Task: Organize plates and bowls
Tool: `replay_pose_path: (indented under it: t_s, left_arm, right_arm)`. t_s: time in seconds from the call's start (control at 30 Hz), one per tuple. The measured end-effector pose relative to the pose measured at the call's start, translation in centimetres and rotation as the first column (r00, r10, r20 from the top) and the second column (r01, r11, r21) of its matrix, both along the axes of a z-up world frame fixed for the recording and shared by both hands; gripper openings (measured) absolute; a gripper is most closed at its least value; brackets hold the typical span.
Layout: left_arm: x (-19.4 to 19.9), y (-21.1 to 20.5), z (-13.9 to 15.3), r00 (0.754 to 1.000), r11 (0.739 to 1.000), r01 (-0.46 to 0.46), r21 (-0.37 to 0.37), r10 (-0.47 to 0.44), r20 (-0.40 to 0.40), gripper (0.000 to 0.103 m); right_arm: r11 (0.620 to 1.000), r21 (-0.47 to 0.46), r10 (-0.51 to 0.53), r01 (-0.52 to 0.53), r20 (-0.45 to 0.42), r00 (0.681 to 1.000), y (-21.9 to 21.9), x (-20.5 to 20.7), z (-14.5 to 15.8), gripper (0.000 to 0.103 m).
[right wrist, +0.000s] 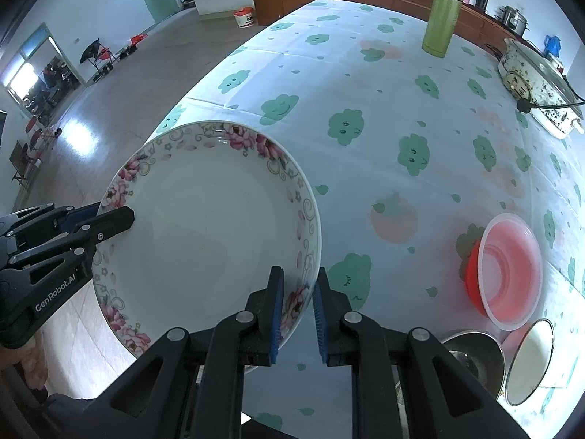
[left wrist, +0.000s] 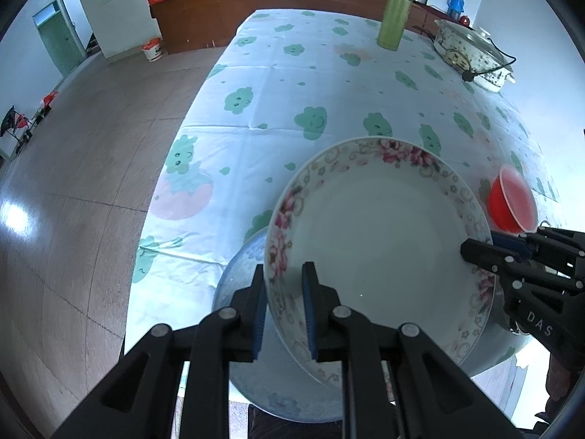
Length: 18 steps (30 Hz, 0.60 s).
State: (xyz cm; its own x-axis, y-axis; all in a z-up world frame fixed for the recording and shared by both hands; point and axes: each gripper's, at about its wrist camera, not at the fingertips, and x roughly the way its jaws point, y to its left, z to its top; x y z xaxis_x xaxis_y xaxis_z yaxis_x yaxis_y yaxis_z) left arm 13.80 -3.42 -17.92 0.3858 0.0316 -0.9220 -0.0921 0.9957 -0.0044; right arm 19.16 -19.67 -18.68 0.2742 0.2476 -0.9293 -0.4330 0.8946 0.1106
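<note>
A white plate with a pink floral rim hangs tilted above the near end of the table, gripped from both sides. My left gripper is shut on its near-left rim, also seen from the right wrist view. On the opposite rim my right gripper is shut too, and it enters the left wrist view from the right. Directly below the plate lies a larger pale blue plate. A red bowl with a clear pink one nested inside rests further right.
A steel bowl and a white enamel bowl sit at the near right. A green flask and a floral electric pot with its cord stand at the far end. The tablecloth edge drops to the floor on the left.
</note>
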Motion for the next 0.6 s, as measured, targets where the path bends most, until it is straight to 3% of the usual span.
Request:
replay_pose_path:
  t_s: [0.6]
  left_arm:
    - [-1.6, 1.3, -0.1, 0.998, 0.998, -0.055, -0.005, 0.055, -0.003, 0.015]
  right_arm:
    - [0.998, 0.000, 0.055, -0.055, 0.000, 0.998, 1.5, -0.7, 0.1, 0.017]
